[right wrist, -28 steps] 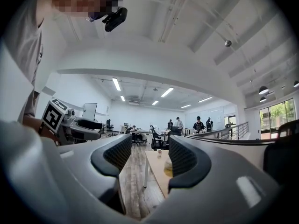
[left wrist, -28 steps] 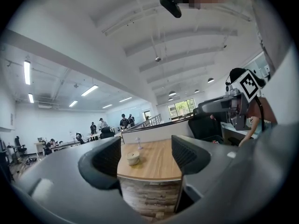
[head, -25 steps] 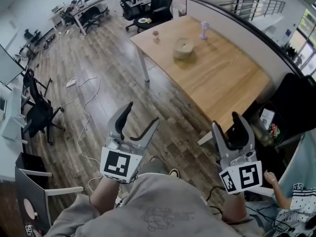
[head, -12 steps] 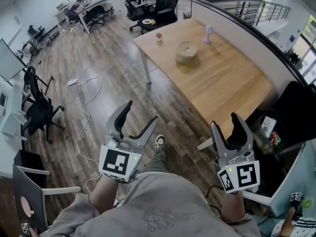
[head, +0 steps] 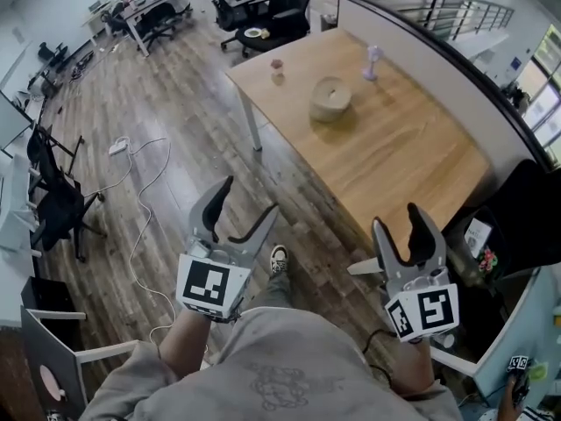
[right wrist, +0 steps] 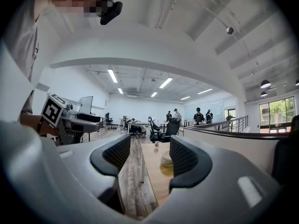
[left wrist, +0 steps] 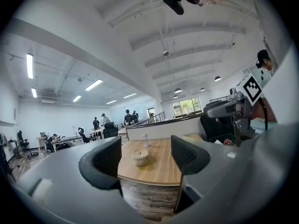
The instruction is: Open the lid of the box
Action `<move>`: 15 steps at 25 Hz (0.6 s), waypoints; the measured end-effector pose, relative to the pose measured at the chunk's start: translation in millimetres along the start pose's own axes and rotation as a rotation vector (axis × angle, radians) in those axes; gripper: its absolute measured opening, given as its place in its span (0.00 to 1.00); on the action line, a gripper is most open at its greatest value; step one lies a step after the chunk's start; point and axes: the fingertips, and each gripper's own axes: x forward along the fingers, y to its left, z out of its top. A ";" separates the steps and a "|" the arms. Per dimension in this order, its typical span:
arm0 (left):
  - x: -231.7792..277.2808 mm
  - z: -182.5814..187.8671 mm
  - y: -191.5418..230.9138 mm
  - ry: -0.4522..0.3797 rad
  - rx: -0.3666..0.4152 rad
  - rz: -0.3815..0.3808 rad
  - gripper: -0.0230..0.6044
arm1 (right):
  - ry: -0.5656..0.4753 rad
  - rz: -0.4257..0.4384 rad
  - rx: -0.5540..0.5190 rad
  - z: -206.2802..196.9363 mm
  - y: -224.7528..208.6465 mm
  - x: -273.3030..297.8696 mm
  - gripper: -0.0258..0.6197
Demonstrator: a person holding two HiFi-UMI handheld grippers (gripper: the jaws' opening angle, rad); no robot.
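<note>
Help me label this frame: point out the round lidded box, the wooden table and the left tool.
round lidded box (head: 330,96), head view, lid's centre.
wooden table (head: 403,152), head view, bare top.
left tool (head: 252,196), head view, midway between fingertips.

Head view: high, looking steeply down, table (head: 394,147) far off at 1 o'clock. Both gripper views: low, level, facing same table and box (left wrist: 140,156).

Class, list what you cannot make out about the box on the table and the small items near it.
Box: lid seam too small, head view.
Box, right gripper view: partly hidden behind the right gripper.
Lilac item: too small to identify, every view.
</note>
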 end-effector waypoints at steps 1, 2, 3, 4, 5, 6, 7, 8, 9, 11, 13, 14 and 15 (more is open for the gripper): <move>11.2 -0.1 8.8 0.004 -0.002 -0.002 0.56 | 0.009 0.002 0.002 0.5 -3.6 14.1 0.43; 22.5 0.3 18.4 0.005 -0.002 -0.005 0.56 | 0.018 0.003 0.005 1.7 -6.9 28.8 0.43; 33.7 0.4 28.9 0.005 -0.002 -0.008 0.56 | 0.026 0.004 0.006 3.1 -9.6 44.1 0.43; 44.4 -0.8 39.7 0.006 -0.003 -0.011 0.56 | 0.034 0.005 0.007 3.8 -11.6 59.5 0.42; 54.6 -3.6 50.5 0.011 -0.007 -0.015 0.56 | 0.044 0.005 0.007 3.2 -13.0 74.8 0.43; 64.9 -7.8 61.2 0.017 -0.011 -0.019 0.56 | 0.057 0.006 0.006 1.1 -14.0 90.2 0.42; 75.9 -12.7 72.0 0.026 -0.015 -0.024 0.56 | 0.073 0.009 0.005 -1.7 -15.0 106.1 0.42; 87.9 -17.2 82.9 0.035 -0.019 -0.029 0.56 | 0.090 0.014 0.006 -4.5 -16.3 122.4 0.42; 100.8 -20.7 94.1 0.043 -0.022 -0.035 0.56 | 0.106 0.019 0.008 -6.4 -17.9 139.0 0.42; 126.5 -25.3 116.4 0.056 -0.026 -0.047 0.56 | 0.133 0.025 0.012 -7.9 -22.0 171.6 0.42; 151.3 -29.7 137.8 0.063 -0.024 -0.061 0.56 | 0.154 0.022 0.015 -9.2 -27.2 202.4 0.42; 163.2 -31.9 147.7 0.065 -0.024 -0.068 0.56 | 0.161 0.017 0.017 -9.9 -30.1 216.8 0.42; 174.4 -34.2 156.5 0.066 -0.025 -0.075 0.56 | 0.166 0.012 0.019 -10.7 -33.2 230.1 0.42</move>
